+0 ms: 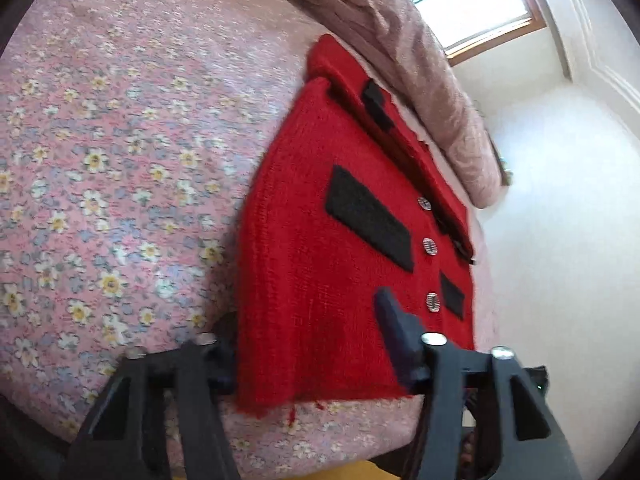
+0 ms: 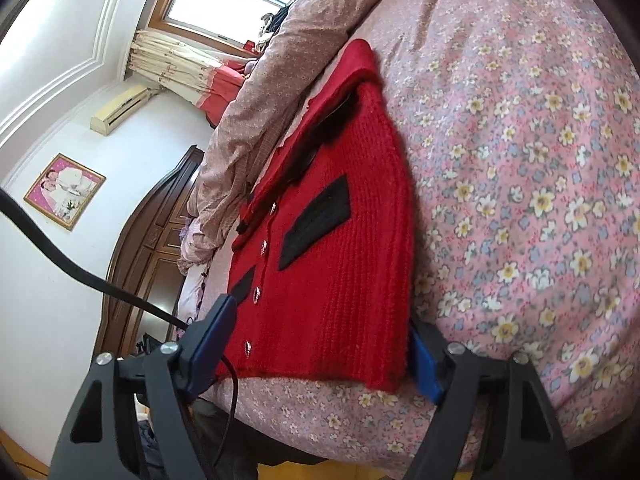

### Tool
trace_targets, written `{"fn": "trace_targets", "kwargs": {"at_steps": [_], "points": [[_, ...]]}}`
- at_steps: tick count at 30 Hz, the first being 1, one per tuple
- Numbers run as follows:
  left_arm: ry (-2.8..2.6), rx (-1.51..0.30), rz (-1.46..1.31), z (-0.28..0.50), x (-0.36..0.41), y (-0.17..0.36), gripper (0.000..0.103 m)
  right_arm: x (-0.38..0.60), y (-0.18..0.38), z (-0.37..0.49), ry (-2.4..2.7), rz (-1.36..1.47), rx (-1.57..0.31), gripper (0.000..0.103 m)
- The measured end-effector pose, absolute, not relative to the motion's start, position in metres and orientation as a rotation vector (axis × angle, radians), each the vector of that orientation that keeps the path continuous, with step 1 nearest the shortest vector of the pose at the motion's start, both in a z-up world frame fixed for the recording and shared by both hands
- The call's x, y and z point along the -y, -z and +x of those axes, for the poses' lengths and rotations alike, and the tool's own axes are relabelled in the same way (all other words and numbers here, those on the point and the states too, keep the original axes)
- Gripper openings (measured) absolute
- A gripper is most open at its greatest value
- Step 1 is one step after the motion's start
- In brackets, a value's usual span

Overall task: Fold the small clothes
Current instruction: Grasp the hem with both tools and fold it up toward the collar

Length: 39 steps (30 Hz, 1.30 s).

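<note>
Red cardigan (image 1: 320, 248) flat on floral bedsheet (image 1: 120, 160) | L gripper (image 1: 304, 328) jaws apart, astride hem | R gripper (image 2: 320, 344) jaws apart, astride hem

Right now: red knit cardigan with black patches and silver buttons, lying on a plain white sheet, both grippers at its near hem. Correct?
Not the sheet. The red cardigan lies on a pink floral sheet, as the right wrist view shows. The rest holds.

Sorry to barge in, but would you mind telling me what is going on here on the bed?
A person is working with two handheld grippers on a small red knitted cardigan lying flat on the flowered bedsheet. The left gripper and the right gripper both sit at its near hem with the fabric edge between their fingers. The right stands wide; whether the left is pinching the hem is unclear. No fold looks finished yet.
</note>
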<state>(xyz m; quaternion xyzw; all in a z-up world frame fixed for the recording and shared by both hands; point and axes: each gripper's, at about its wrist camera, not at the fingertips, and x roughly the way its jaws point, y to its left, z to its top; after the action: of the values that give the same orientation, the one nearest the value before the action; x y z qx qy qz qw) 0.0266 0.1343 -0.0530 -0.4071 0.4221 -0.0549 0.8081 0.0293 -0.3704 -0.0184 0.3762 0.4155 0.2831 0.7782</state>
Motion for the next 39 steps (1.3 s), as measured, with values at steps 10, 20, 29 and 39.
{"fn": "trace_targets", "kwargs": {"at_steps": [10, 20, 29, 39], "points": [[0.077, -0.915, -0.95, 0.021, -0.148, 0.064, 0.004, 0.376, 0.036, 0.038, -0.525, 0.828, -0.981, 0.011], [0.119, -0.85, -0.978, 0.023, -0.153, 0.045, 0.003, 0.381, 0.023, 0.042, -0.54, 0.874, -0.926, 0.009], [0.124, -0.81, -0.934, 0.085, -0.157, -0.006, 0.003, 0.368, -0.029, 0.103, -0.574, 0.78, -0.841, 0.009], [0.081, -0.749, -0.83, 0.207, -0.172, -0.033, 0.003, 0.348, -0.066, 0.239, -0.517, 0.651, -0.766, 0.009]]}}
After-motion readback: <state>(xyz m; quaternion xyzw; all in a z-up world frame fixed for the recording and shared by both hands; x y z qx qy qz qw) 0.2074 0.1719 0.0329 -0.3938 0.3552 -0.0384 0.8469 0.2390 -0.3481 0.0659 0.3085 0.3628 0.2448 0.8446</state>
